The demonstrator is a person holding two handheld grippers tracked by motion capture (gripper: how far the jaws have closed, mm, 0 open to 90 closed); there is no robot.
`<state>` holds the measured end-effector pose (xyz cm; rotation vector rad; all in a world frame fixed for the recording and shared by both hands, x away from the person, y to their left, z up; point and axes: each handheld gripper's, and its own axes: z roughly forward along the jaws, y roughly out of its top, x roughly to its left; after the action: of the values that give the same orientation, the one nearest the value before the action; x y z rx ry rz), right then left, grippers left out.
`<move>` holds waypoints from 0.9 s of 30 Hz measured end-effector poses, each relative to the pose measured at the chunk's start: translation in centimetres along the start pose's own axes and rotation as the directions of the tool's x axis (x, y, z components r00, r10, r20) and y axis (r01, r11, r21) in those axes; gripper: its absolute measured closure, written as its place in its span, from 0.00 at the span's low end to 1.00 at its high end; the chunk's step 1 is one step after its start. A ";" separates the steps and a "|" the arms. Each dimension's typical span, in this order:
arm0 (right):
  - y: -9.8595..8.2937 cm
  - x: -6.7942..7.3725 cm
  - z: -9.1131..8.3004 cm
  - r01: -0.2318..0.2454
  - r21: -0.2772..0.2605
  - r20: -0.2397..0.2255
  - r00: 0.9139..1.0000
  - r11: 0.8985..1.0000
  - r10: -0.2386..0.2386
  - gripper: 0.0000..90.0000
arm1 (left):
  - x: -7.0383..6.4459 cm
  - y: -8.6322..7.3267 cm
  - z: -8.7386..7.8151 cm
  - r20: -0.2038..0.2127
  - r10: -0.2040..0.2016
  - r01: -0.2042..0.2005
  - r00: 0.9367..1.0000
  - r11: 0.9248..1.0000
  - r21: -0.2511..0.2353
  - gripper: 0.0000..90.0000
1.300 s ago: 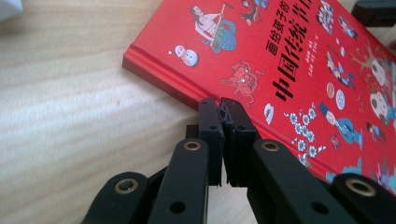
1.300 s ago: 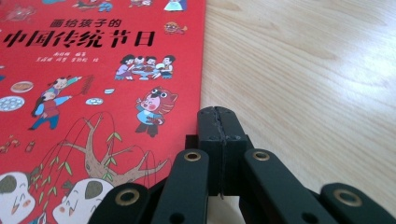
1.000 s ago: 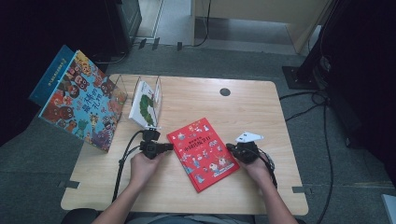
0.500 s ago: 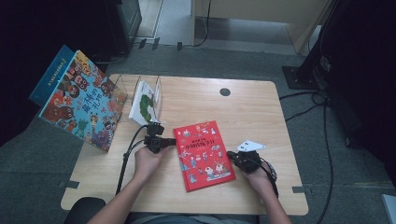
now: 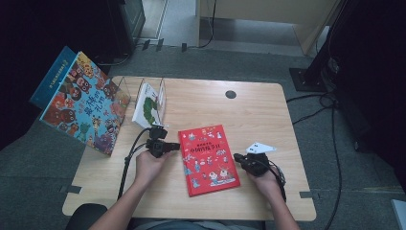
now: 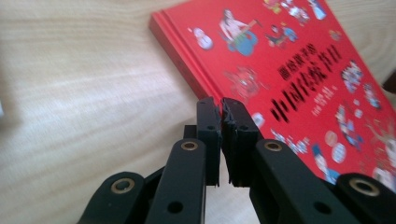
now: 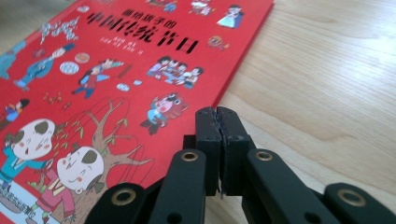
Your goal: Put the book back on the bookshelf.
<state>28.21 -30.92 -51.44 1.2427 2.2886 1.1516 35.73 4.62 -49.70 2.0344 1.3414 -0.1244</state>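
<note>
A red picture book (image 5: 208,158) lies flat and closed on the wooden table (image 5: 258,115), near the front middle. My left gripper (image 5: 177,145) is shut, its tips at the book's left edge near the upper corner. In the left gripper view the shut gripper (image 6: 220,103) meets the red book (image 6: 299,70) at its spine edge. My right gripper (image 5: 237,157) is shut too, tips at the book's right edge. The right gripper view has the closed gripper (image 7: 216,112) just beside the red book (image 7: 121,70) along its right edge.
A clear divider rack (image 5: 158,91) at the table's back left holds a white book with a green caterpillar (image 5: 148,106). A large colourful book (image 5: 85,104) leans off the table's left side. A round cable hole (image 5: 231,94) sits at the back.
The red book has turned from a tilted pose to nearly square with the table and shifted slightly. Both grippers stayed shut at its left and right edges, the right one moving a little nearer me.
</note>
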 end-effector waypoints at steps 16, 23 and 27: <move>1.6 -0.3 1.5 -0.122 0.056 -0.055 0.991 0.991 0.125 0.74 | -1.3 -2.2 0.6 0.021 0.000 -0.001 1.000 1.000 0.029 0.95; 2.1 -1.0 1.9 -0.251 0.123 -0.067 0.963 0.960 0.260 0.70 | -1.4 -1.6 1.0 0.023 0.008 -0.008 1.000 1.000 0.023 0.97; 2.3 -1.4 1.9 -0.306 0.166 -0.076 0.944 0.937 0.322 0.70 | -1.5 -1.9 0.6 0.043 0.014 -0.017 0.999 0.998 0.060 0.96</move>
<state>31.44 -30.37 -51.04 1.6957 2.3474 1.1830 33.60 3.56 -50.49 2.0807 1.3099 -0.2022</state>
